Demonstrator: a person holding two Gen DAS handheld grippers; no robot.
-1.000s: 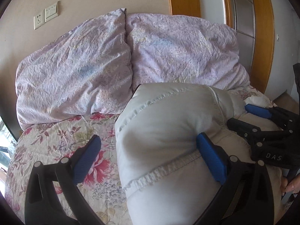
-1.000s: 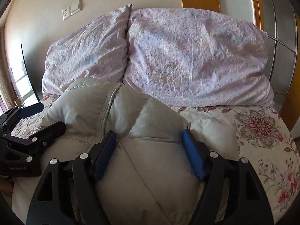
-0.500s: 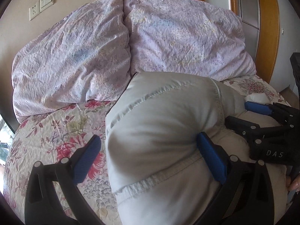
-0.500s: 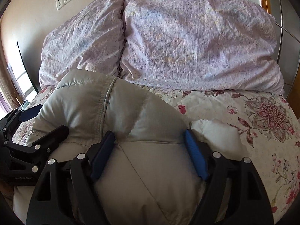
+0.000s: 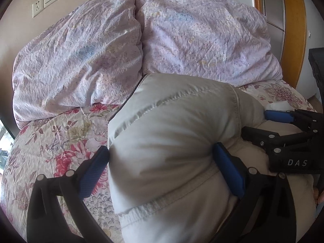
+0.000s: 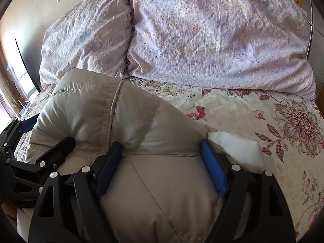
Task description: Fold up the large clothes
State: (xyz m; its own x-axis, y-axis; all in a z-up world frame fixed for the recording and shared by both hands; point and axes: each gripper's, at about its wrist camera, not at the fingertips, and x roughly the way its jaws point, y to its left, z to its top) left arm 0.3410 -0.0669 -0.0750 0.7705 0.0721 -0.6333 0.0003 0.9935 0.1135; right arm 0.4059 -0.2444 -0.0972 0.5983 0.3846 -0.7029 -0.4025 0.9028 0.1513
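- Resting on the bed (image 5: pixel 60 141) before two pillows (image 5: pixel 202 46), the puffy jacket (image 5: pixel 172 141) is carried as a folded bulk.
- Thick padding is clamped by the left gripper (image 5: pixel 162 170) and the right gripper (image 6: pixel 160 166).
- Both should be lowered together and evenly, so the fold is judged to hold.

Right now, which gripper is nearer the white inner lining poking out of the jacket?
Right. The right gripper has its outer finger touching the white lining; the left gripper clasps the puffy jacket at its opposite side, farther away.
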